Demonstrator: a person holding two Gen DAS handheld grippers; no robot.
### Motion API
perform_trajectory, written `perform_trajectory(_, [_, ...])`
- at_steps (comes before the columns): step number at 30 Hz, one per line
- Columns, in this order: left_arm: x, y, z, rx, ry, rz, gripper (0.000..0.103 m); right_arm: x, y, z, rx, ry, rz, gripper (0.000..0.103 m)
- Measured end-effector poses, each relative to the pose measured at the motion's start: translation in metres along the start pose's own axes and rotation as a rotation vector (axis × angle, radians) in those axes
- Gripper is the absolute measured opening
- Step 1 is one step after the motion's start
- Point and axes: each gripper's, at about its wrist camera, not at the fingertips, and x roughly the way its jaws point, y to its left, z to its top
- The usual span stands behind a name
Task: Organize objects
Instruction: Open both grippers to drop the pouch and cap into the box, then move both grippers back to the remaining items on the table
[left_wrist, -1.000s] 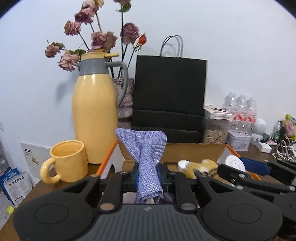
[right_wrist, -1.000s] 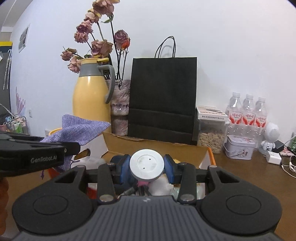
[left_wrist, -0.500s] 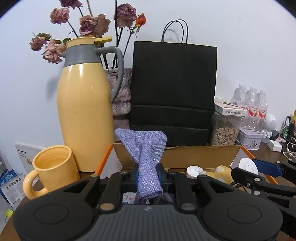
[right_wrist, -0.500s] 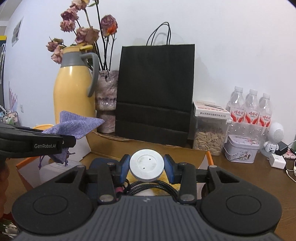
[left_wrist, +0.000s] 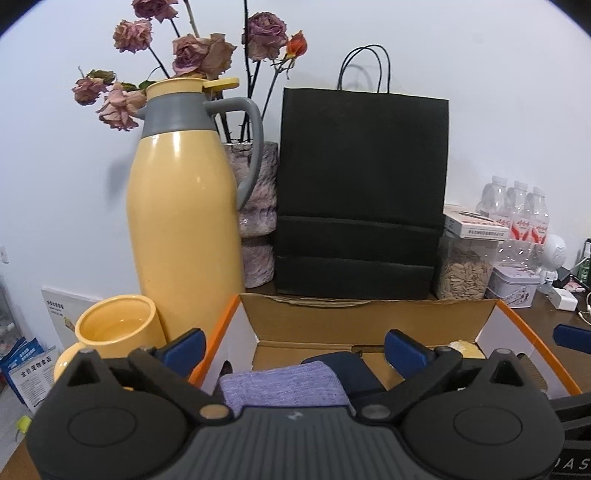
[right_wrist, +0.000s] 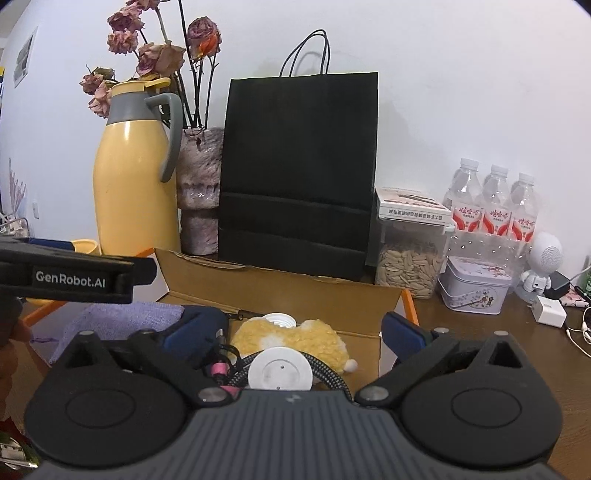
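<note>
Both grippers spread wide over the cardboard box (left_wrist: 369, 325)

Your left gripper (left_wrist: 293, 347) and right gripper (right_wrist: 291, 330) hold nothing; the limp purple pouch (left_wrist: 282, 384) bunches, so pinch a fold.

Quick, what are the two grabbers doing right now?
Left gripper: open, above the purple cloth.
Right gripper: open, above the white disc.
</note>
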Motion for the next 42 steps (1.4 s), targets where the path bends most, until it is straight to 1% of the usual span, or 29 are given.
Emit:
perform_trajectory(6, [-0.011,-0.001,-0.001,-0.005,-0.034,0.033,0.103,-0.007,0.002,-0.001,-0.004,-0.013,-0.008,0.103])
perform_trajectory(10, [-0.02,-0.001,-0.002,-0.032,-0.04,0.042,0.103,-0.017,0.004,-0.002,-0.011,-0.026,-0.007,0.103])
perform_trajectory(16, [-0.038,-0.005,-0.01,-0.061,-0.045,0.047,0.103,-0.037,0.006,-0.009,-0.012,-0.032,-0.013,0.103])
perform_trajectory(20, [-0.052,-0.008,-0.017,-0.064,-0.051,0.045,0.103,-0.052,0.006,-0.017,-0.003,-0.028,-0.017,0.103])
perform_trajectory(25, [-0.072,-0.011,-0.032,-0.056,-0.07,0.044,0.103,-0.069,0.006,-0.026,0.009,-0.022,-0.019,0.103])
perform_trajectory(30, [-0.088,-0.013,-0.048,-0.049,-0.064,0.037,0.103,-0.088,0.009,-0.04,0.004,-0.021,-0.031,0.103])
perform_trajectory(42, [-0.121,-0.023,-0.094,0.014,-0.04,0.037,0.103,-0.124,0.008,-0.08,0.052,0.04,-0.042,0.103])
